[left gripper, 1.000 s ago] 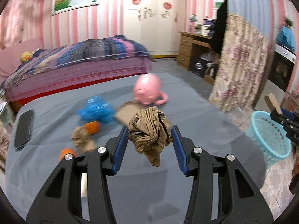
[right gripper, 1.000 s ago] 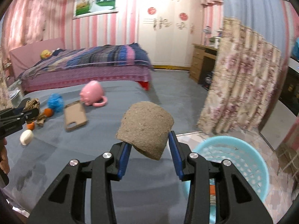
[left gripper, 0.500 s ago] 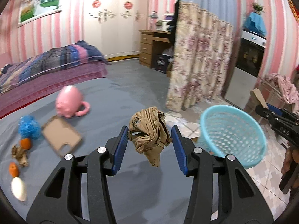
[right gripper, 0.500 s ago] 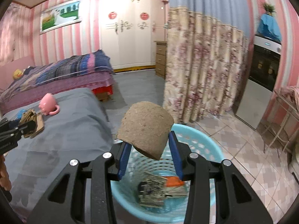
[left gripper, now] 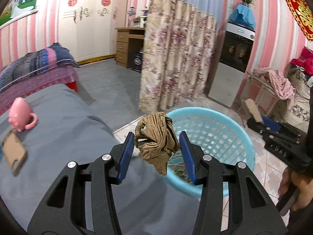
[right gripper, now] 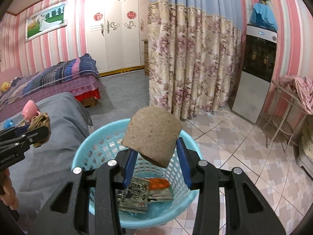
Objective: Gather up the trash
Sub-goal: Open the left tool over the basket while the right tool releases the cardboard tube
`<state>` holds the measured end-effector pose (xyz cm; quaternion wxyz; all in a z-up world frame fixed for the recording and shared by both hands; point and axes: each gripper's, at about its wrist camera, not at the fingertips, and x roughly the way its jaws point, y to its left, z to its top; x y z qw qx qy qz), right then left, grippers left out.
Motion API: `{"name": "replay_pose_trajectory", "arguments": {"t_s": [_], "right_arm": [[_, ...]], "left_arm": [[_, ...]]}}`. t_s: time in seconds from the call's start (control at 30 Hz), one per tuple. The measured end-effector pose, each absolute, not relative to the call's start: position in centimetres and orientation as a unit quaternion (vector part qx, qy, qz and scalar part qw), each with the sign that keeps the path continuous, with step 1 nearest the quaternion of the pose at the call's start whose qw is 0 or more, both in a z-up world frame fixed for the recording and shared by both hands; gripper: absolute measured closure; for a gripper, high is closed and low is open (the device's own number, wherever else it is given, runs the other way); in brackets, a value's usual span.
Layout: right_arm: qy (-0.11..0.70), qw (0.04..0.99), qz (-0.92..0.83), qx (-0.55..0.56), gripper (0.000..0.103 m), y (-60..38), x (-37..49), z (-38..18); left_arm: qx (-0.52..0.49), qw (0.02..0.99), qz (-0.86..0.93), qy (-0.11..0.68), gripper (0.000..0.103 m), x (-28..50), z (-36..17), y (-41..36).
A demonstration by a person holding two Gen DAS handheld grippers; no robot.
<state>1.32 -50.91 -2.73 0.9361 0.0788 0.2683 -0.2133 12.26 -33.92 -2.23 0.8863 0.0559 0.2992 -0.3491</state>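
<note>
My left gripper (left gripper: 156, 143) is shut on a crumpled brown paper wad (left gripper: 155, 137), held at the near rim of a light blue mesh basket (left gripper: 230, 129) that stands on the tiled floor. In the right wrist view my right gripper (right gripper: 155, 153) is shut on a curved piece of brown cardboard (right gripper: 153, 135), held above the same basket (right gripper: 93, 152). Printed wrappers (right gripper: 137, 193) and an orange scrap (right gripper: 159, 182) lie at the basket's bottom. The left gripper with its wad (right gripper: 40, 122) shows at the left edge there.
A grey bed (left gripper: 64, 121) carries a pink piggy bank (left gripper: 19, 117) and a brown phone case (left gripper: 12, 152). A flowered curtain (left gripper: 176, 62) hangs behind the basket. A fridge (right gripper: 254, 74) and a wire rack with clothes (right gripper: 293, 90) stand on the right.
Both grippers swung right, from over the grey bed to the blue basket. The right one now hangs over the basket, the left at its rim. Both grips unchanged.
</note>
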Motion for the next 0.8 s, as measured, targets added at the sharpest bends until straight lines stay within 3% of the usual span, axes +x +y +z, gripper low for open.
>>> {"name": "replay_pose_trajectory", "arguments": {"t_s": [0.37,0.43,0.5,0.57,0.8], "right_arm": [[0.273,0.93,-0.228,0.091,0.063,-52.7,0.9,-4.0],[0.274,0.93,-0.229,0.092,0.063,-52.8,0.9,-4.1],[0.276,0.929,-0.229,0.092,0.063,-52.8,0.9,-4.2],[0.277,0.929,-0.229,0.091,0.063,-52.7,1.0,-4.3],[0.278,0.928,-0.231,0.09,0.063,-52.6,1.2,-4.6]], "left_arm": [[0.078,0.872,-0.378,0.3,0.054,12.0,-3.8,-39.1],[0.077,0.873,-0.38,0.296,0.049,12.1,-3.8,-39.4],[0.074,0.875,-0.379,0.292,0.033,12.2,-3.6,-39.5],[0.073,0.879,-0.374,0.285,0.026,12.3,-3.4,-39.4],[0.074,0.89,-0.356,0.276,0.019,13.1,-3.1,-37.9]]}}
